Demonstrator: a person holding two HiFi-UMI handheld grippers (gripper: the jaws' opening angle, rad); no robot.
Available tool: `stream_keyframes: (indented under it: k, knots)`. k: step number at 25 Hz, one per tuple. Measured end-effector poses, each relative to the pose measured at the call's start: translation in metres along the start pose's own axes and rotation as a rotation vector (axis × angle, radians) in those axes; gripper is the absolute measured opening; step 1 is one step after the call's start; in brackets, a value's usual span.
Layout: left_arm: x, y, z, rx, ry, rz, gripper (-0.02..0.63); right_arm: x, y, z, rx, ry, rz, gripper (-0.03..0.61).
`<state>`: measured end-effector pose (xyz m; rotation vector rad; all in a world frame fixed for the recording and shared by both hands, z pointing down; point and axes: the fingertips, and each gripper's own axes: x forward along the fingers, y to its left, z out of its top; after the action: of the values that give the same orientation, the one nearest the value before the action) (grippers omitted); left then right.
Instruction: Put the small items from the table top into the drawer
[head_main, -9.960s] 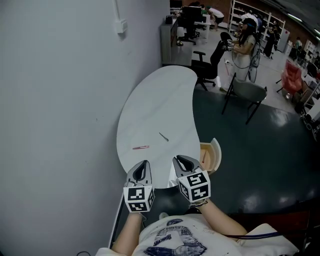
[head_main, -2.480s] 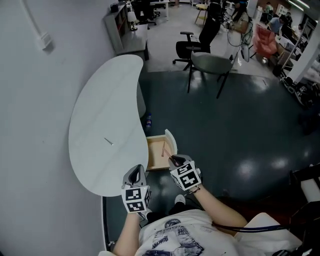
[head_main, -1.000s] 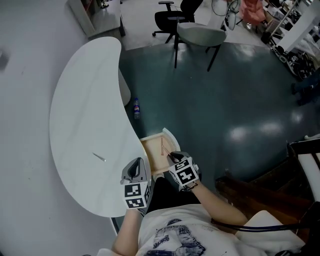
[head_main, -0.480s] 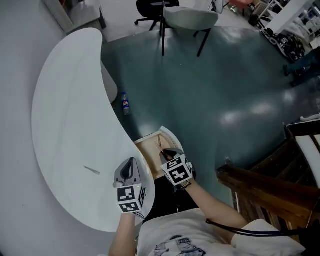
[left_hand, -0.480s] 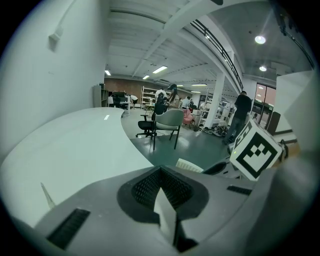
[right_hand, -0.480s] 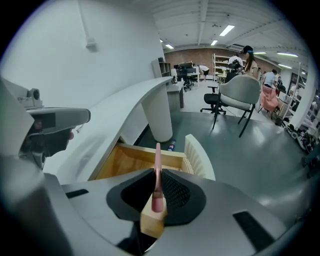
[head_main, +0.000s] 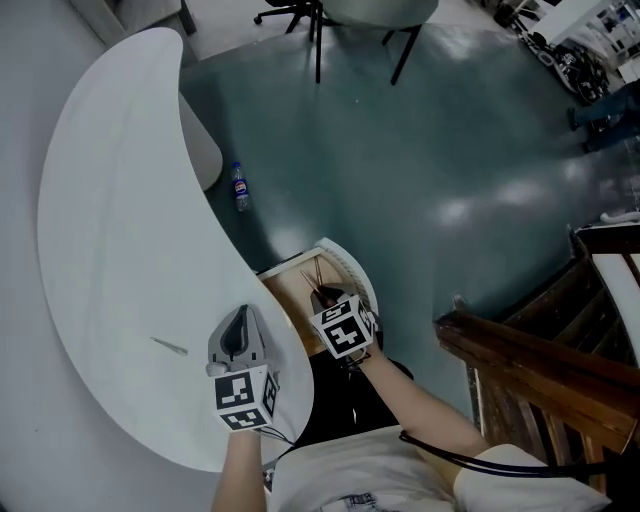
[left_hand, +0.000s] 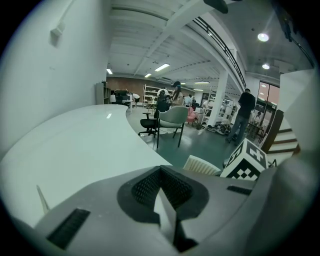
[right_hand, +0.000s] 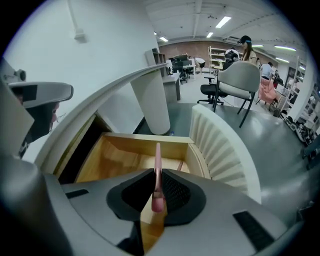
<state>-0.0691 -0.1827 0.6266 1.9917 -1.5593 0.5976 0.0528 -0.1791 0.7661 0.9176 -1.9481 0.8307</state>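
Observation:
My right gripper (head_main: 325, 298) (right_hand: 156, 189) is shut on a thin pink pen (right_hand: 157, 162) that points out over the open wooden drawer (head_main: 288, 292) (right_hand: 117, 157). Another thin stick (right_hand: 181, 165) lies on the drawer floor by its ribbed white front (head_main: 352, 268) (right_hand: 220, 145). Above the white curved table top (head_main: 110, 220) my left gripper (head_main: 236, 328) (left_hand: 162, 194) hovers near the front edge, jaws together with nothing between them. A small thin item (head_main: 168, 346) (left_hand: 42, 198) lies on the table to its left.
A bottle (head_main: 239, 187) stands on the dark floor beside the table's white pedestal (right_hand: 152, 107). Dark wooden steps (head_main: 530, 360) rise at the right. A grey chair (right_hand: 242, 80) and people stand farther off. The wall runs along the table's left.
Both grippers have sunk. The right one has carried the pink pen down over the open drawer. Ten seconds ago that pen lay on the table.

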Motion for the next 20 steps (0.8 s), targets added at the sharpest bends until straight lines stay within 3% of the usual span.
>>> stream_keyframes:
  k: [8, 20]
  knots:
    - [0.002, -0.002, 0.000, 0.019, 0.007, 0.000, 0.023, 0.024, -0.006, -0.021, -0.005, 0.130, -0.065, 0.063]
    - [0.003, -0.003, 0.001, 0.028, 0.017, -0.020, 0.023, 0.057, -0.006, -0.028, 0.021, 0.146, -0.051, 0.063]
